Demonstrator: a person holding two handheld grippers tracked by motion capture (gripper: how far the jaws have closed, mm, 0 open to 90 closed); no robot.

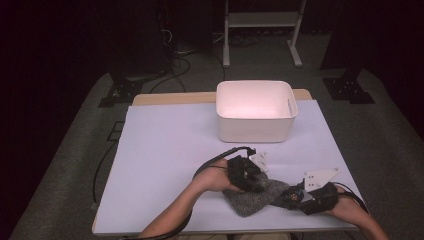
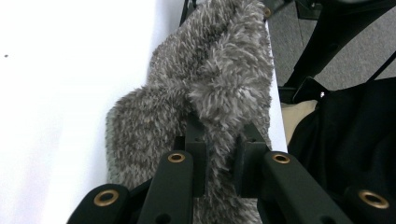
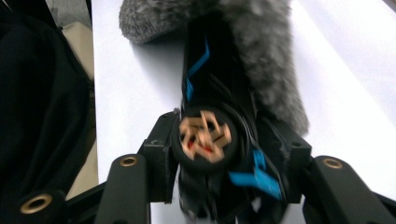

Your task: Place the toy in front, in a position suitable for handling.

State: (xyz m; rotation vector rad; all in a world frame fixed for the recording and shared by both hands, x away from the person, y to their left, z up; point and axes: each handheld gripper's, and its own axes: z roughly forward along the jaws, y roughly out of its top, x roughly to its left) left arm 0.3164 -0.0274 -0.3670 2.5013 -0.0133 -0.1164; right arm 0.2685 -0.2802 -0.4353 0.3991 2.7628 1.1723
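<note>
Near the front edge of the white table (image 1: 165, 150) lies one fuzzy grey cloth (image 1: 252, 197). The left gripper (image 1: 258, 181) pinches a fold of the cloth tight between its jaws, likely to hold it steady or lift it. The right gripper (image 1: 286, 196) holds one black tube-like thing with blue stripes (image 3: 210, 140) between its jaws; the thing's far end goes under the cloth. It looks as if the cloth is being pulled off the black thing, or wrapped around it. One white tub (image 1: 255, 111) waits at the far side of the table, maybe for putting things in. So there are two grippers, one cloth, one black thing and one tub.
</note>
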